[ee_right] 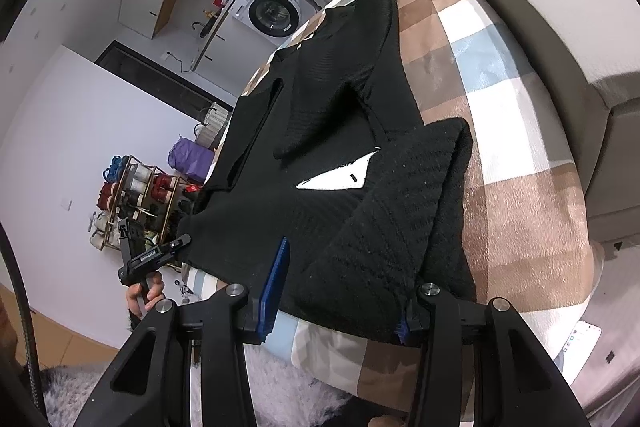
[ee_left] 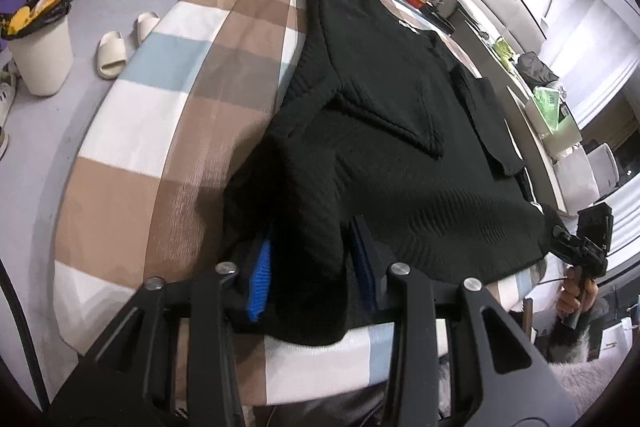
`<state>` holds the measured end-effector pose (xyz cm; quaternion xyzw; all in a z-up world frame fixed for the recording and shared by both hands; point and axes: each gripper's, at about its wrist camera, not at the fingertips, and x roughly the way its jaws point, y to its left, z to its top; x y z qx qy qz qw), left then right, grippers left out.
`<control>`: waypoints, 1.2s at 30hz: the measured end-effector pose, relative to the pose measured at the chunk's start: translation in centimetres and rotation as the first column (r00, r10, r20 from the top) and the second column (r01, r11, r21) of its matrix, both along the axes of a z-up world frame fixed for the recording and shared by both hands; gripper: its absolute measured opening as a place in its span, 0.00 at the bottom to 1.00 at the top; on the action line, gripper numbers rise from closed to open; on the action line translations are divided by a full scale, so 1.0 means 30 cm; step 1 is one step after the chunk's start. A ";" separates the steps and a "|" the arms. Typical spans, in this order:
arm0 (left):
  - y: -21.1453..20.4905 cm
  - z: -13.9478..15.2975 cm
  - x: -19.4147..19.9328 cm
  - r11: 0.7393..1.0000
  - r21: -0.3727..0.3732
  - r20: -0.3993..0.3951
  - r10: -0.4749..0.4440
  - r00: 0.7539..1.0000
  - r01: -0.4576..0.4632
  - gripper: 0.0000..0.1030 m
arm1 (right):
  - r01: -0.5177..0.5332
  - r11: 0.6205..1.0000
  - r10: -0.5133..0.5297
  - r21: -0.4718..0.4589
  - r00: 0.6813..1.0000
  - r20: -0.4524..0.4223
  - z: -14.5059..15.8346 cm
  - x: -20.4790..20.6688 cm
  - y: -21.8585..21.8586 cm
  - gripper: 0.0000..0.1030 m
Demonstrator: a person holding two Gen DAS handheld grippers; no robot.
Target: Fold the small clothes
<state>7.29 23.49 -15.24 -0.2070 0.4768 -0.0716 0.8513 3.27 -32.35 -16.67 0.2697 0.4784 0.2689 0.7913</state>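
Both pairs of fingers [ee_left: 312, 267] [ee_right: 340, 291] clamped on black sweater's [ee_left: 400, 147] near hem, atop checked blanket [ee_left: 168, 99]

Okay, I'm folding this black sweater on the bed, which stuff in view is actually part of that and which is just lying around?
Part of the job: black sweater, left gripper, right gripper, checked bedspread.

Just lying about: slippers, bin, washing machine, shoe rack.
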 end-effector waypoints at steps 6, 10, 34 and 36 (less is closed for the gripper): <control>-0.007 0.017 0.001 1.000 -0.014 0.044 0.000 0.999 0.001 0.07 | 0.055 0.998 -0.054 -0.032 0.998 0.024 0.002 0.003 0.007 0.28; 0.000 0.072 -0.030 0.999 -0.049 0.113 0.005 0.994 0.001 0.06 | 0.093 0.995 -0.092 -0.022 0.993 0.075 0.016 -0.016 -0.014 0.07; 0.146 0.274 0.437 0.967 -0.245 0.281 0.138 0.950 -0.068 0.05 | 0.220 0.972 -0.236 0.084 0.910 0.341 0.308 0.330 0.055 0.05; 0.151 0.241 0.509 0.969 -0.232 0.257 0.146 0.955 -0.085 0.05 | 0.238 0.968 -0.251 0.081 0.922 0.295 0.270 0.397 0.052 0.05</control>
